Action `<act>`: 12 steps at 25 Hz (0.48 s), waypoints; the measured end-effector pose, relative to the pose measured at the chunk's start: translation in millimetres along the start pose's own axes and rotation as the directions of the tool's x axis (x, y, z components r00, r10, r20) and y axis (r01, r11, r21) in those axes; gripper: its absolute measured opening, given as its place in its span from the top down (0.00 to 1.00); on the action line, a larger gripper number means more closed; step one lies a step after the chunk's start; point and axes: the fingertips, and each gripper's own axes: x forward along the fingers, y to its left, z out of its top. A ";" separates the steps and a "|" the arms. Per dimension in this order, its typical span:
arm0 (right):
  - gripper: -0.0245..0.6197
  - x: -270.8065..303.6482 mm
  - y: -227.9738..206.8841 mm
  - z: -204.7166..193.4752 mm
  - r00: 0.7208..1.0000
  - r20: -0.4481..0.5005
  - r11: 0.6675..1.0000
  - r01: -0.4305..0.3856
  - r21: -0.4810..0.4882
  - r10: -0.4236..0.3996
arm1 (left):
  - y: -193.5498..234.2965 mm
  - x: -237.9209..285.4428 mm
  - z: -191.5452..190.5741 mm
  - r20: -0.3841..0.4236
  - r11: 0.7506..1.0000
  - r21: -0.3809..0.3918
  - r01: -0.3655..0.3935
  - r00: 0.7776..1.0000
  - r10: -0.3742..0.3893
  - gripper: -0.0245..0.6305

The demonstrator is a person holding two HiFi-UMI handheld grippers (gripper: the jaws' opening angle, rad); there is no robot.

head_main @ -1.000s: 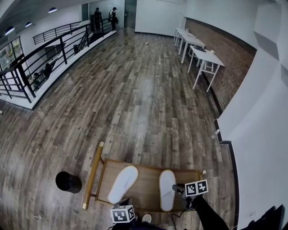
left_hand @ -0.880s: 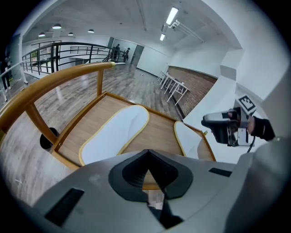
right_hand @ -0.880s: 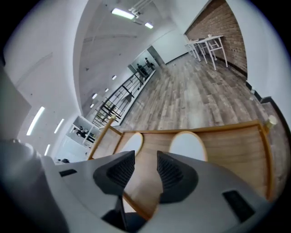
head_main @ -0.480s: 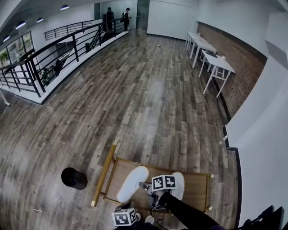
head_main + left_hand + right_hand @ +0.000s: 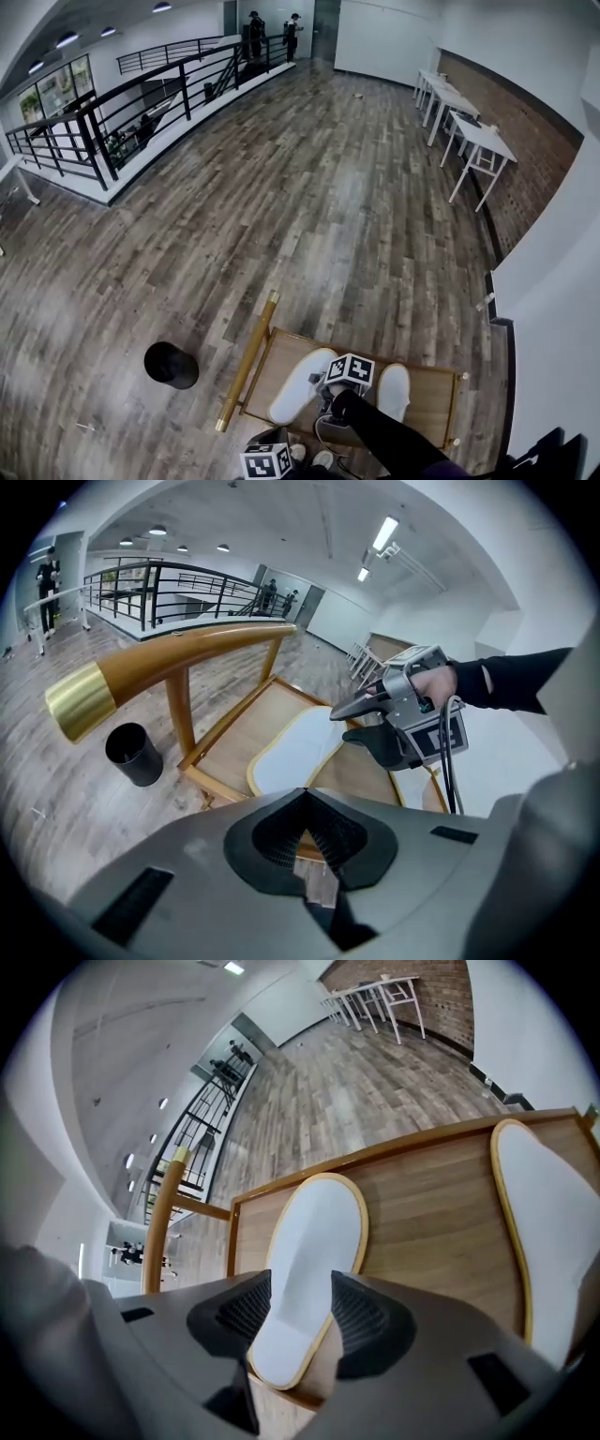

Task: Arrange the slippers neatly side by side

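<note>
Two white slippers with tan edging lie soles-up on a wooden chair seat (image 5: pixel 429 379). The left slipper (image 5: pixel 298 387) is angled and the right slipper (image 5: pixel 395 391) is straighter, with a gap between them. My right gripper (image 5: pixel 325 382) hangs over the left slipper's (image 5: pixel 309 1251) near end. Its jaws are opening and the slipper shows between them, untouched by the pads. The right slipper (image 5: pixel 553 1232) lies to its right. My left gripper (image 5: pixel 269 441) stays low at the chair's near edge, shut and empty. The left gripper view shows the right gripper (image 5: pixel 342 726) above the left slipper (image 5: pixel 295 752).
The chair's curved backrest (image 5: pixel 246 361) with gold end caps rises on the seat's left side. A black bin (image 5: pixel 171 365) stands on the plank floor left of the chair. A black railing (image 5: pixel 141 103) runs at far left, and white tables (image 5: pixel 469 131) line the brick wall.
My right gripper has swung leftward from beside the right slipper to over the left slipper. The head view has shifted too. Both slippers lie as before.
</note>
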 end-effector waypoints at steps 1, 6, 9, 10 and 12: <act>0.68 1.4 -2.5 1.1 1.000 -0.006 1.000 0.022 -0.003 -0.022 | 2.7 -0.3 -0.1 0.001 1.000 -0.005 -0.003 1.000 0.003 0.96; 0.65 7.1 -5.9 2.3 0.997 -0.022 0.997 0.074 -0.030 -0.075 | 12.0 -2.1 0.2 -0.002 1.000 -0.025 -0.012 1.000 0.012 0.96; 0.65 15.9 -0.7 -0.5 0.997 -0.031 0.997 0.073 -0.023 -0.073 | 15.8 -0.9 1.1 -0.003 1.000 -0.026 -0.006 1.000 0.006 0.96; 0.65 18.0 0.3 -1.9 0.996 -0.037 0.996 0.083 -0.027 -0.083 | 16.8 -0.8 1.4 -0.003 1.000 -0.025 -0.004 1.000 0.004 0.96; 0.65 20.4 -1.7 -4.1 0.992 -0.041 0.992 0.117 -0.038 -0.119 | 18.8 -0.9 0.8 -0.004 1.000 -0.028 -0.005 1.000 0.004 0.96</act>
